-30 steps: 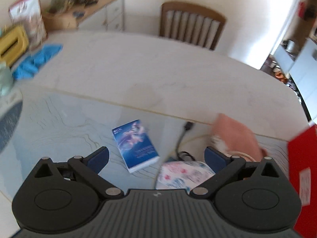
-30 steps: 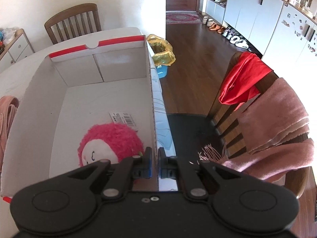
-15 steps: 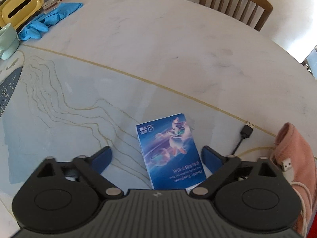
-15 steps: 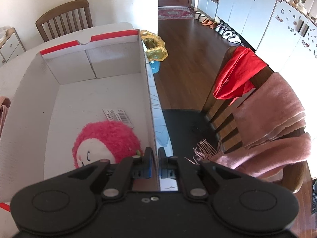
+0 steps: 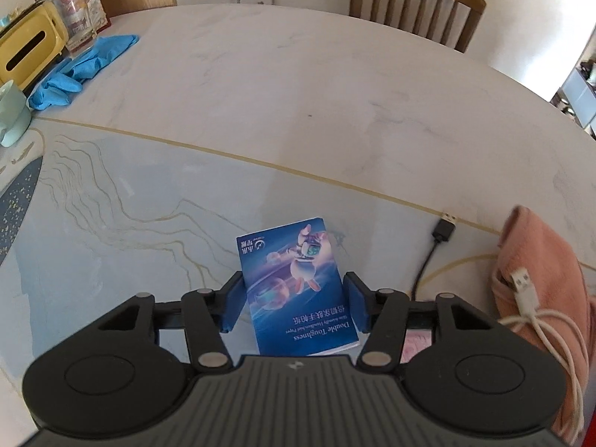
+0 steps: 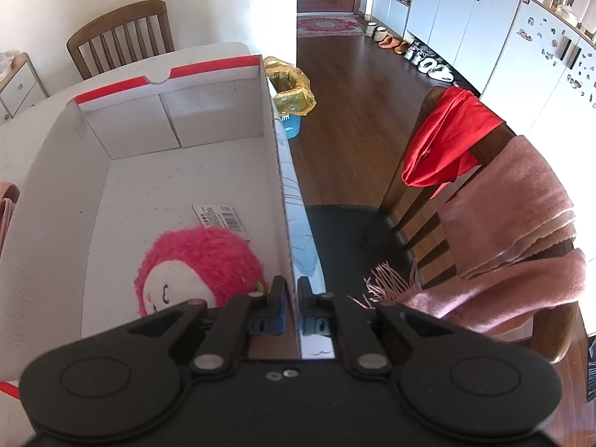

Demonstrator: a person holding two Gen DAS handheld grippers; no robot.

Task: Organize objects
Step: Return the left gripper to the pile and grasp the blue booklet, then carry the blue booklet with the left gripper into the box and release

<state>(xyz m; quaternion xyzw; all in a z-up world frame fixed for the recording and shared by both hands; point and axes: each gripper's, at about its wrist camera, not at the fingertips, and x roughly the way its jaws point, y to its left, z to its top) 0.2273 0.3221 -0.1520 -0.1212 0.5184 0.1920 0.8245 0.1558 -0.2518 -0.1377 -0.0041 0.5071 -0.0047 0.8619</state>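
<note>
A blue tissue pack [image 5: 296, 281] with a cartoon figure lies flat on the table. My left gripper [image 5: 294, 303] is low over it, its blue pads on either side of the pack, the left pad touching its edge and the right pad a little apart. In the right wrist view, my right gripper [image 6: 291, 307] is shut on the right wall of a white cardboard box [image 6: 277, 171] with a red rim. A pink plush toy [image 6: 197, 264] lies inside the box near that wall.
A black USB cable [image 5: 439, 234] and a pink cloth [image 5: 536, 279] with a white cable [image 5: 532, 309] lie right of the pack. Blue gloves [image 5: 82, 69], a yellow tissue box [image 5: 26, 50] and a mug [image 5: 11, 117] sit far left. A chair with scarves [image 6: 495, 201] stands right of the box.
My left gripper swung left from the cloth, came down over the blue pack and its jaws narrowed around it. My right gripper kept its hold on the box wall.
</note>
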